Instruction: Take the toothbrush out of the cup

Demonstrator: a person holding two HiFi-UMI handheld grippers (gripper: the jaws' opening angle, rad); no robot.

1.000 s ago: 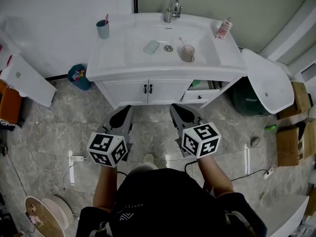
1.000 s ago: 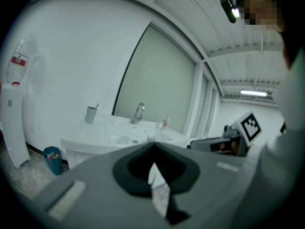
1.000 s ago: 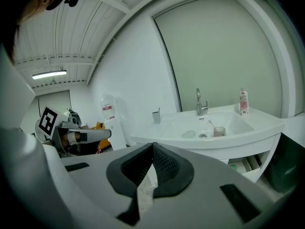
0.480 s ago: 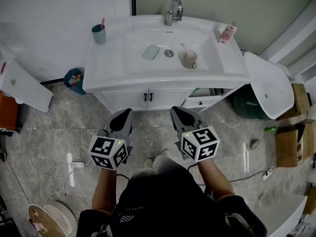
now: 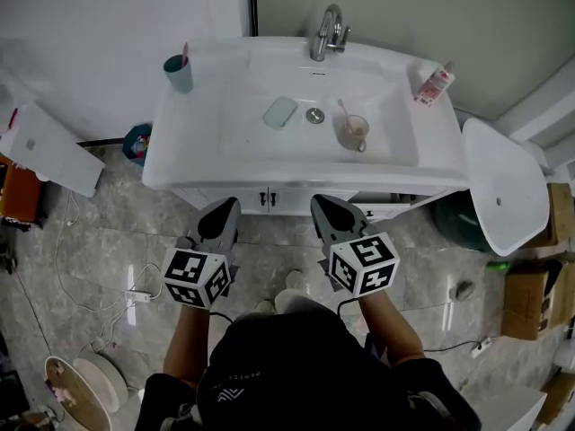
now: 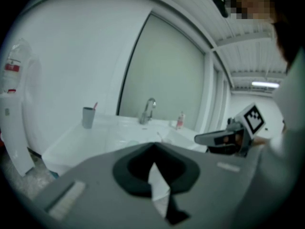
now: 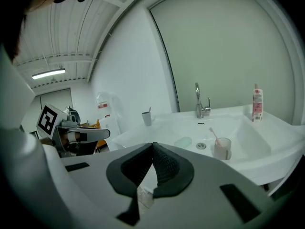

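Washroom setting: the table (image 5: pixel 180 124) is a white vanity top with a sunken basin (image 5: pixel 260 142) and a tap (image 5: pixel 329 32) at the rear. Two cups each carry a brush. A clear cup (image 5: pixel 356 133) stands upright inside the basin, just right of the drain (image 5: pixel 314 115), with a pink toothbrush (image 5: pixel 344 113) in it. Its long axis leans up and toward the rear left, the free end well above the cup. A grey-blue cup (image 5: pixel 178 74) stands on the rear left corner of the table with a reddish brush (image 5: pixel 186 52) near upright. The task wording does not say which is meant. Both the left gripper (image 5: pixel 226 206) and the right gripper (image 5: pixel 316 205) hover side by side short of the table's front edge, well apart from both cups. On each, the fingers are clenched together on nothing. The clear cup lies ahead and slightly right of the right gripper, judged the nearer hand for it; the grey-blue cup lies ahead and left of the left gripper. Judgement: the chosen fingers must part before closing on a brush, and a pull along its lean would suit.
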